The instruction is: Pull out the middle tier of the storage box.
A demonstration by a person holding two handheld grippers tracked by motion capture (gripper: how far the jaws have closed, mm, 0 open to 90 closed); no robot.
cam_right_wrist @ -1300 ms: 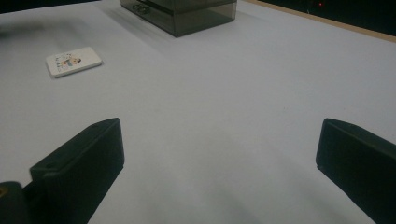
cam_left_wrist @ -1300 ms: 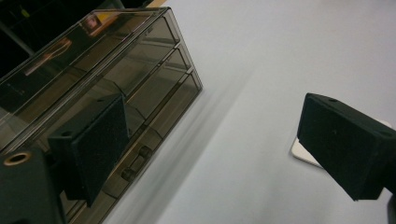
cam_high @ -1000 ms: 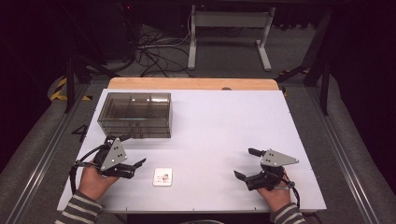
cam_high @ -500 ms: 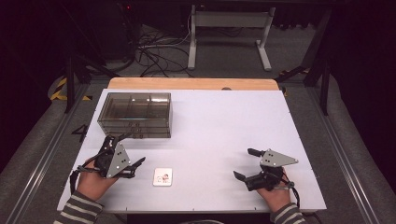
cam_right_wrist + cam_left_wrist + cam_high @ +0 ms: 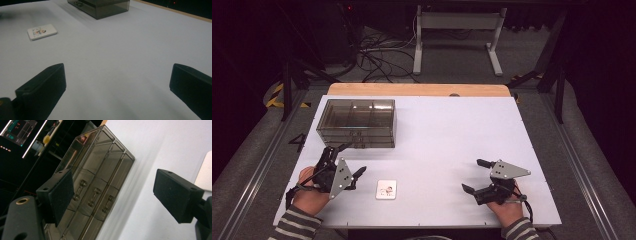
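Observation:
A smoky see-through drawer box (image 5: pixel 357 122) stands at the table's back left; its small handled drawers (image 5: pixel 93 196) face my left gripper. A small white card (image 5: pixel 386 189) with a colourful print lies flat near the front edge, between the two hands. My left gripper (image 5: pixel 353 159) hovers just in front of the box, rolled onto its side. Its jaws have just been closing a little but stand open, with nothing between the pads (image 5: pixel 61 195). My right gripper (image 5: pixel 472 175) rests at the front right, open wide and empty, pointing left toward the card (image 5: pixel 42 31).
The white table (image 5: pixel 452 135) has a wooden strip (image 5: pixel 417 90) along its far edge. Behind it on the dark floor are cables (image 5: pixel 372 55) and a metal stand (image 5: pixel 457 30). Metal rails run along both sides of the table.
The left gripper has tilted further onto its side and edged slightly toward the front edge, its jaws a little narrower. The right gripper, card and box stay where they were.

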